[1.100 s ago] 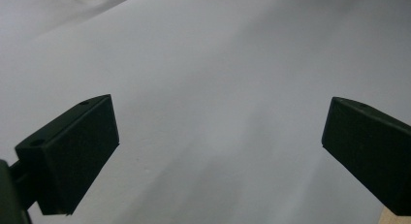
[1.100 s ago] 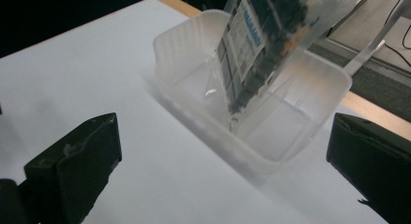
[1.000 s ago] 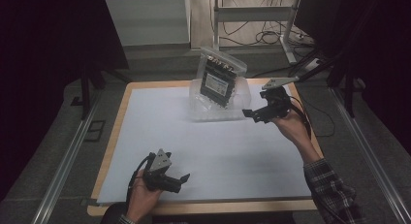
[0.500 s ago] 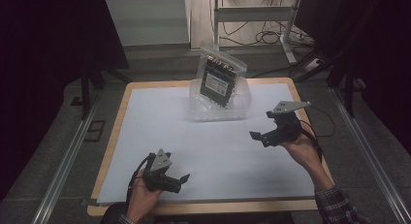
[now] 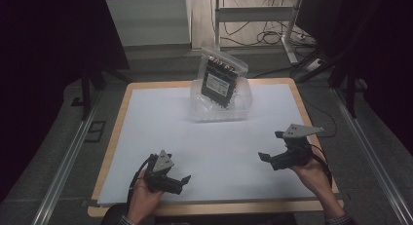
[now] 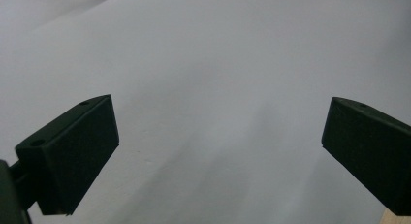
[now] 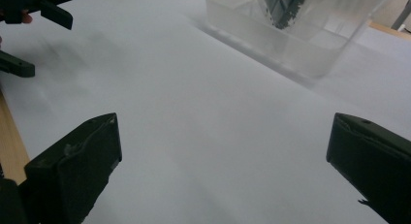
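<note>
A clear plastic tub [image 5: 219, 110] stands at the back middle of the white sheet. A clear zip bag [image 5: 221, 79] with a dark, white-labelled pack inside leans upright in it. My left gripper [image 5: 181, 182] rests near the front left edge, jaws wide apart over bare sheet [image 6: 218, 88], and open in its own view [image 6: 218, 146]. My right gripper [image 5: 269, 147] hovers at the front right, pointing left, open with nothing between its jaws [image 7: 223, 151]. Its view shows the tub [image 7: 291, 40] ahead, well apart from the jaws.
A wooden board [image 5: 122, 132] frames the white sheet [image 5: 214, 152]. Metal rails run along both sides of the table. Cables [image 5: 263, 37] lie on the floor behind. The left gripper [image 7: 29, 20] appears at the top left of the right gripper view.
My right gripper has drawn back from beside the bag and tub toward the front right of the table, empty. The left gripper has stayed put.
</note>
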`<state>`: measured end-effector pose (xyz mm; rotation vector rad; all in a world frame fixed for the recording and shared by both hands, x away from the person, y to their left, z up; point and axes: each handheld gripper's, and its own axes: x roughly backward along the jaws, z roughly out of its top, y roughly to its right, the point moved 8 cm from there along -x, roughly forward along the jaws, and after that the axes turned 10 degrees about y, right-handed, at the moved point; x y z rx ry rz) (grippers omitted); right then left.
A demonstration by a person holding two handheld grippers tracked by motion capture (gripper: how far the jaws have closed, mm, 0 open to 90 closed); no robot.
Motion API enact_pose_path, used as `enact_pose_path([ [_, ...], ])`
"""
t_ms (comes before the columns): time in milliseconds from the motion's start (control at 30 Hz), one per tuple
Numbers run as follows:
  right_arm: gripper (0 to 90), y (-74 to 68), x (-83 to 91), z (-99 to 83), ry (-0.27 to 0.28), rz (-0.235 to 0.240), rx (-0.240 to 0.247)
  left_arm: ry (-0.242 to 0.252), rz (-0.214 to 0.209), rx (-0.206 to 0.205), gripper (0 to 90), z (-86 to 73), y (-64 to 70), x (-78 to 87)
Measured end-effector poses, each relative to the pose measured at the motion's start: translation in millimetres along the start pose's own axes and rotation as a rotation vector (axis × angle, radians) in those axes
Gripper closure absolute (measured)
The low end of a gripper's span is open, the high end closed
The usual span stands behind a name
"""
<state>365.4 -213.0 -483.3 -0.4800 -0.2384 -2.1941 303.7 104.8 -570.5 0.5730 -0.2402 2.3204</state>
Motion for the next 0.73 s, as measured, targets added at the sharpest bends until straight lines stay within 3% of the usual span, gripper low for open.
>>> enact_pose_path([
  [367,0.0,-2.6,19.2,-44.0,-0.011,-0.021,-0.024,-0.008,0.003,-0.011,0.0,-0.8,0.2,0.0],
  [467,0.0,-0.6,22.6,-58.5,-0.026,-0.031,-0.047,-0.016,0.006,-0.03,0.0,-1.4,0.1,-0.5],
  [567,0.0,2.0,23.2,-73.3,-0.073,-0.034,-0.061,-0.026,0.012,-0.032,0.0,-2.6,0.8,-1.8],
  [733,0.0,4.0,24.0,-79.1,-0.08,-0.038,-0.077,-0.023,0.014,-0.033,0.0,-1.9,0.7,-2.3],
])
